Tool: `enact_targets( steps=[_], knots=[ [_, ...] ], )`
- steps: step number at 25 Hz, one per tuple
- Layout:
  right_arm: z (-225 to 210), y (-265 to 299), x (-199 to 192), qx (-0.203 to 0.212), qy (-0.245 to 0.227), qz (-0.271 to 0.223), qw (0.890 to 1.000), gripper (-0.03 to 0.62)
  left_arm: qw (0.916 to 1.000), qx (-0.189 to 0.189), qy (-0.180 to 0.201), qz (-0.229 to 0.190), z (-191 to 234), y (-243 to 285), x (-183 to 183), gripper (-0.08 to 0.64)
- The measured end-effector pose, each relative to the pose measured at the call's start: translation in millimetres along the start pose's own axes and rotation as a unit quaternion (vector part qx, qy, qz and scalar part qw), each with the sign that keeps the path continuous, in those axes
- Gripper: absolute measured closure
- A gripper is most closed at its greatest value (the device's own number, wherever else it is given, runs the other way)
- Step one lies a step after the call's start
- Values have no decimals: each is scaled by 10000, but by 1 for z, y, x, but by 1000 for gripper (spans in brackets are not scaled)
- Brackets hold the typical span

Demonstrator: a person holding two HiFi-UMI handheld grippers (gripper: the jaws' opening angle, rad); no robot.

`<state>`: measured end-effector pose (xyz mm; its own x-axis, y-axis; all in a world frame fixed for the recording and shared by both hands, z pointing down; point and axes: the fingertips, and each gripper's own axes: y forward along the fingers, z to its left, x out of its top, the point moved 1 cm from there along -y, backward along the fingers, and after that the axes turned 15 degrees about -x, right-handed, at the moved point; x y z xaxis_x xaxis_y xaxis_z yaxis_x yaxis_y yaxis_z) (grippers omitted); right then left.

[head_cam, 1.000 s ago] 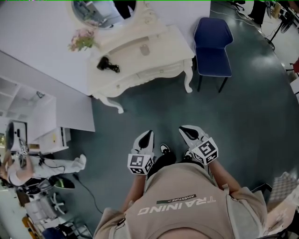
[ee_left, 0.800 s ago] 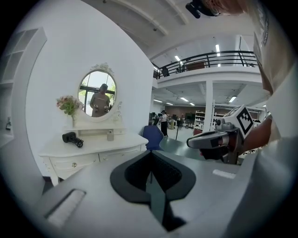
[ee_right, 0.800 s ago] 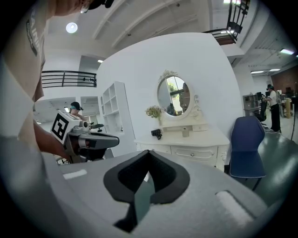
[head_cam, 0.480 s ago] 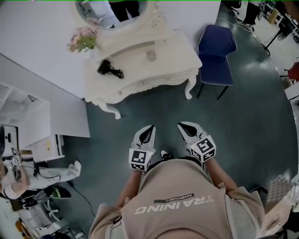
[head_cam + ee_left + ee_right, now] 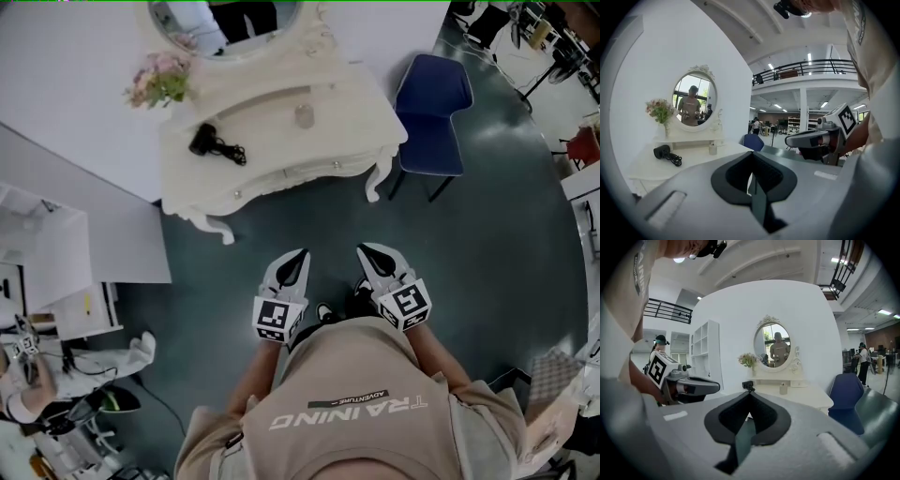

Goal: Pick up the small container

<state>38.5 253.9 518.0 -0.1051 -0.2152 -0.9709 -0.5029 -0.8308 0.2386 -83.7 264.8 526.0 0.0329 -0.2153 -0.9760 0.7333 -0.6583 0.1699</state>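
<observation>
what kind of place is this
Likely a mock bedroom corner staged inside a big open hall: a white dressing table with an oval mirror stands against a partition wall, while a railed mezzanine shows beyond.

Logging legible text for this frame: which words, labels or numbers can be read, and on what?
"TRAINING": large print on the person's shirt, upside down in the head view.
"ADVENTURE": small print beside it on the same shirt.
Cubes on the left gripper and right gripper: square marker patterns only, no letters.
Nothing on the dressing table shows readable print.
</observation>
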Motion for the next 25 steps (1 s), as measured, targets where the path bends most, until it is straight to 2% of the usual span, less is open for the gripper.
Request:
enact_targets(
  steps=[3,9,12,19,25],
  knots=[
    [-7,9,-3,1,35,53,10000,589,9998,-65,-165,-28,6,9,-6,541],
    [-33,44,-14,205,211,236,9993,589,9993,92,-214,306,27,43,-11,541],
    [-51,75,-3,360,201,151,9990,589,9990,242,-326,210,48,63,4,541],
    [-97,134,32,731,74,-119,9972,589,9985,443,-291,117,92,117,37,541],
    [-136,166,34,892,-26,-58,9960,589,9967,704,-398,65,113,154,48,541]
  ],
)
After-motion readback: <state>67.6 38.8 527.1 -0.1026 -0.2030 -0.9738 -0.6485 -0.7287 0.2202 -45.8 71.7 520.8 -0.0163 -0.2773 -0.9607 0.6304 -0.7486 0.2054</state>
